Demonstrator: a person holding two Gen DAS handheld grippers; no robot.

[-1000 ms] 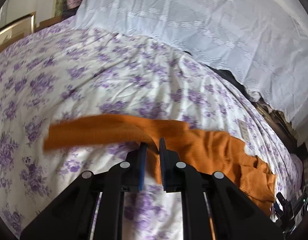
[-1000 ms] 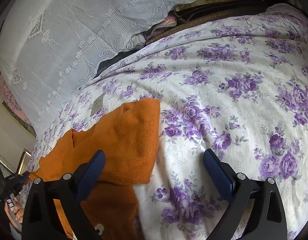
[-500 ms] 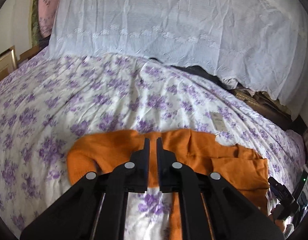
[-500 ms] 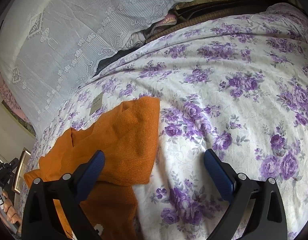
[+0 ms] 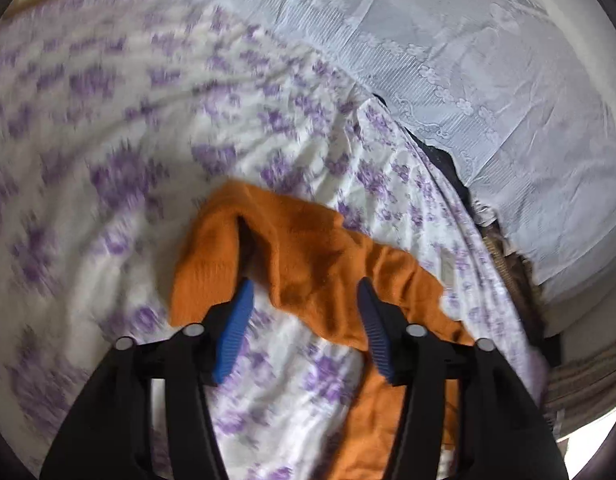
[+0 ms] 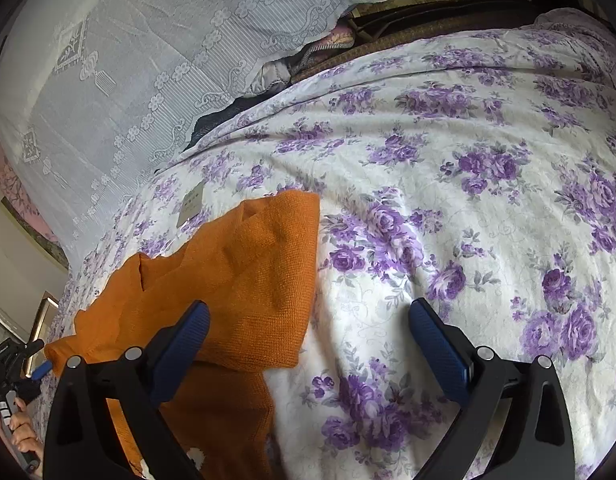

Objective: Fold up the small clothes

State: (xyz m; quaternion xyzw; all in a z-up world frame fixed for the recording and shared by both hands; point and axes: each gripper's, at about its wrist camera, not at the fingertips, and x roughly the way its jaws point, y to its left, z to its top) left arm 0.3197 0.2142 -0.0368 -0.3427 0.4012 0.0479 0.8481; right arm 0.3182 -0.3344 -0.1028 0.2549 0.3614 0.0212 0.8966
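Left wrist view, blurred by movement: the left gripper points down at a bed covered with a white sheet with purple flowers. Its jaws have just been opening and now stand apart, with nothing pinched; the blue pads press on nothing. An orange knitted garment lies crumpled on the sheet just ahead of the fingers, a loose fold of it rising between them, and the rest trails toward the bed's right edge. A pale lace cloth hangs beyond the far edge of the bed.

Right wrist view, sharp: the right gripper hangs over the same sheet with its jaws spread wide and nothing held. The orange garment lies flat near the bed's left side, partly doubled over, and its left pad hovers over the fabric while the other is over bare sheet. At the far left a hand grips the other tool's handle. The lace cloth drapes behind the bed.
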